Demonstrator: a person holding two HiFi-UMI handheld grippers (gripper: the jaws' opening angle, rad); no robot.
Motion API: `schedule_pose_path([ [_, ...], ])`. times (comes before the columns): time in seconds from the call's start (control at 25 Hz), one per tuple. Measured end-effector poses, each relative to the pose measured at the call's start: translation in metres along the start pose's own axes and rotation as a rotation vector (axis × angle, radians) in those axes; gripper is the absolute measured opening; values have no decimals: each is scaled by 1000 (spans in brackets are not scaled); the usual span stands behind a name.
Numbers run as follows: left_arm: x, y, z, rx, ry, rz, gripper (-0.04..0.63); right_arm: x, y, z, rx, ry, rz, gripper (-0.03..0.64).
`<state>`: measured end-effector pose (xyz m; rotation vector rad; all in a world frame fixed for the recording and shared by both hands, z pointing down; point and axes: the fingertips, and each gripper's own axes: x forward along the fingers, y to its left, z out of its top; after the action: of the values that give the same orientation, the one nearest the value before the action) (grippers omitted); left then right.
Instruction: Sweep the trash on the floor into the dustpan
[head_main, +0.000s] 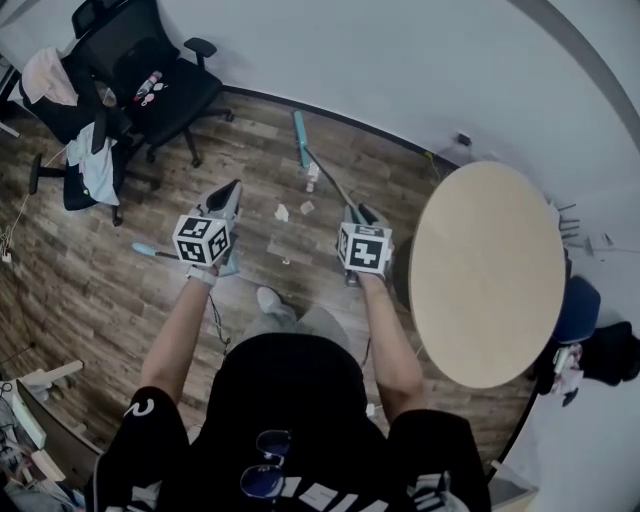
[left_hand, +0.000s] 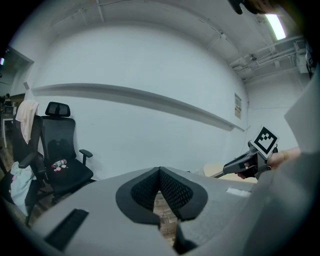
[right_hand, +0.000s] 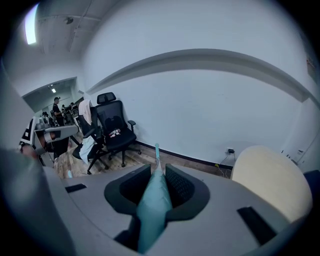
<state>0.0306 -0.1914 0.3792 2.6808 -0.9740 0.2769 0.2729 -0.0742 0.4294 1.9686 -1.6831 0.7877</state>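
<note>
Three crumpled paper scraps (head_main: 282, 212) lie on the wood floor between my grippers and the far wall. My right gripper (head_main: 358, 212) is shut on the teal broom handle (right_hand: 154, 205), which runs forward between its pads. The broom head (head_main: 300, 138) rests near the wall, just beyond the scraps. My left gripper (head_main: 232, 188) points at the floor left of the scraps, its jaw tips touching (left_hand: 160, 172) with nothing showing between them. A teal bar (head_main: 146, 250) pokes out from under it on both sides; whether this is the dustpan is hidden.
A round beige table (head_main: 490, 270) stands close on the right. A black office chair (head_main: 150, 85) with small items on its seat is at the far left, beside another chair draped with clothes (head_main: 95, 165). A wall socket and cable (head_main: 462, 140) sit behind the table.
</note>
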Motion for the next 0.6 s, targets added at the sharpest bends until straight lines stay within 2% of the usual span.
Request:
schedule_pose_path([
  [0.16, 26, 14, -9, -19, 24, 1, -3, 23, -5, 10, -16, 8, -21, 84],
  [0.44, 89, 34, -26, -33, 66, 35, -3, 89, -28, 27, -52, 31, 20, 84],
  [0.6, 130, 46, -28, -51, 76, 69, -3, 136, -46, 34, -71, 78, 56, 84],
])
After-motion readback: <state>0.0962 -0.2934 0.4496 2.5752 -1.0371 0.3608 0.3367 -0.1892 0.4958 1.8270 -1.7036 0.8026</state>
